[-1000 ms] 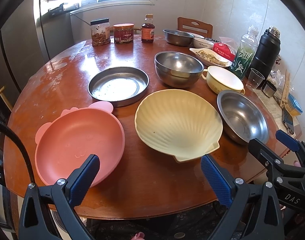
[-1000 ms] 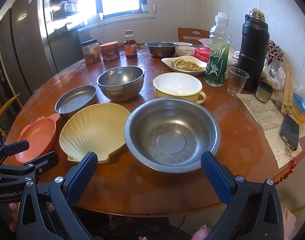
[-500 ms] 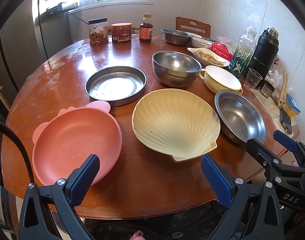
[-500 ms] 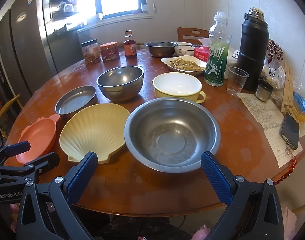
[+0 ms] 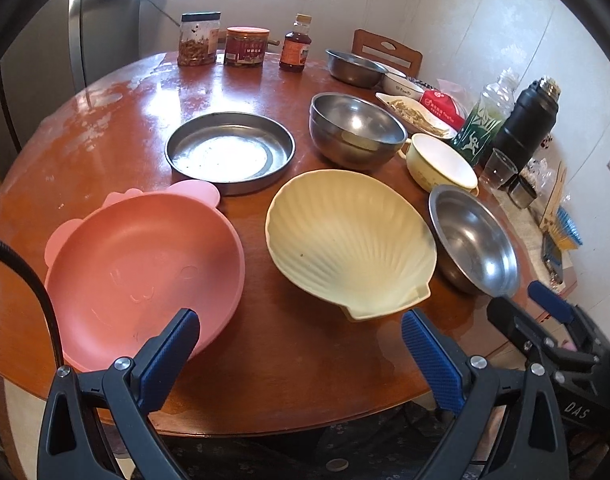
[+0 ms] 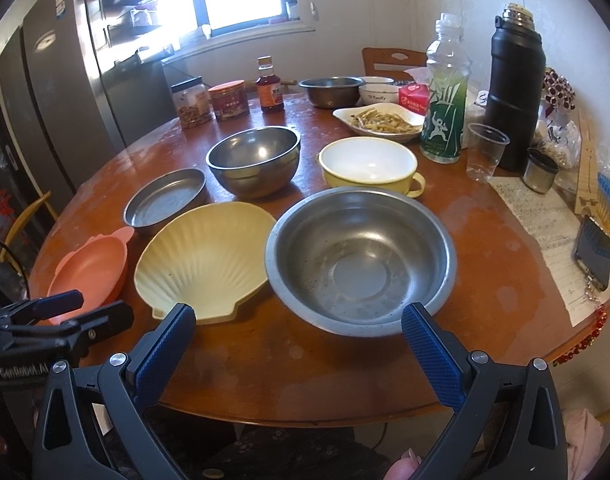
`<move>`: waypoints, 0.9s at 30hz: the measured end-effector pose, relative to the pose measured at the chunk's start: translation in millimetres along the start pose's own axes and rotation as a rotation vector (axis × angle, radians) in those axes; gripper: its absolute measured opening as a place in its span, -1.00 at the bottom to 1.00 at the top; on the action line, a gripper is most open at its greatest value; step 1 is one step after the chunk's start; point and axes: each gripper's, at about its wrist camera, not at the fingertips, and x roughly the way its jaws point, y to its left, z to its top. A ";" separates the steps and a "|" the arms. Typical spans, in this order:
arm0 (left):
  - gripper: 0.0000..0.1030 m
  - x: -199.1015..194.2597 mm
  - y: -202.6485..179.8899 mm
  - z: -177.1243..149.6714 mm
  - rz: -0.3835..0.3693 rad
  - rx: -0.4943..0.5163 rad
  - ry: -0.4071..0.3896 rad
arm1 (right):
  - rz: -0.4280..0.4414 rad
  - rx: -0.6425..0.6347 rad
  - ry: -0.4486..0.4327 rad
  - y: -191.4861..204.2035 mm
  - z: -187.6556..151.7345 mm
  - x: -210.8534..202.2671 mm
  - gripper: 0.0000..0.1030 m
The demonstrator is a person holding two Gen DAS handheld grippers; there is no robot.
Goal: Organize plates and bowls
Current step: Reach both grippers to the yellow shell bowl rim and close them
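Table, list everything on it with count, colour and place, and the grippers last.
Pink plate: 1, near left.
Shell plate: 1, cream, near middle.
Steel pan: 1, behind the pink plate.
Steel bowls: 3, near right, middle, far edge.
Handled bowl: 1, yellow, right.
Jars: 2, far.
Sauce bottle: 1, far.
Flask: 1, black, right.
Left gripper: open, empty.
Right gripper: open, empty.

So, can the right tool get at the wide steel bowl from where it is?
Probably yes: the right tool hangs open right before the wide steel bowl, near rim unobstructed; the shell-shaped plate sits just beside.
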 end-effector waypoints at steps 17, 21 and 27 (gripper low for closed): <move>0.37 17.6 3.4 7.6 -0.161 -0.067 0.121 | 0.134 0.068 0.147 -5.0 -17.9 18.3 0.97; 0.26 32.0 4.3 14.3 -0.136 -0.075 0.150 | 0.137 0.070 0.161 -2.3 -19.0 25.7 0.89; 0.15 46.0 8.6 27.9 -0.106 -0.085 0.152 | 0.160 0.098 0.155 5.3 -14.2 37.4 0.39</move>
